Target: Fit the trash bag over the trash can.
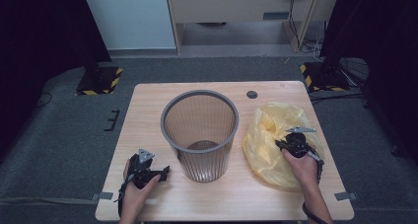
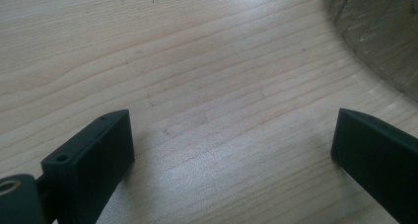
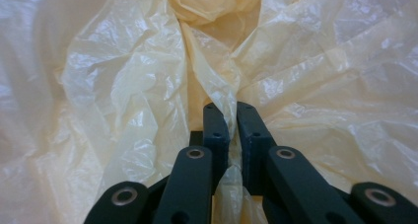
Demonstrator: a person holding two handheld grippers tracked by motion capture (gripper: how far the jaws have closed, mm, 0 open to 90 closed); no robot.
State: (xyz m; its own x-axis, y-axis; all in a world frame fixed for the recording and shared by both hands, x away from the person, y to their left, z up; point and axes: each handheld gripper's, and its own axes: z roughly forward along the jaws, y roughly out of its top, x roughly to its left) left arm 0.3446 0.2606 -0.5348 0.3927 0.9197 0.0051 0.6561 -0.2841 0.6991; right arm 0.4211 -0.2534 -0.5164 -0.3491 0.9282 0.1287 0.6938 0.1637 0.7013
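Yellow plastic bag (image 1: 276, 145) crumpled right of bin (image 1: 199, 135), long axis front-to-back, right tool (image 3: 230, 116) pinching a fold

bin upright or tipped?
Upright: the grey mesh bin stands on the table with its round rim facing up, beside the yellow bag.

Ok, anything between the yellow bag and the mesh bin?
Nothing visible: the right hand-held gripper is already shut on a fold of the yellow bag, and bare table lies between it and the open-topped mesh bin beside it.
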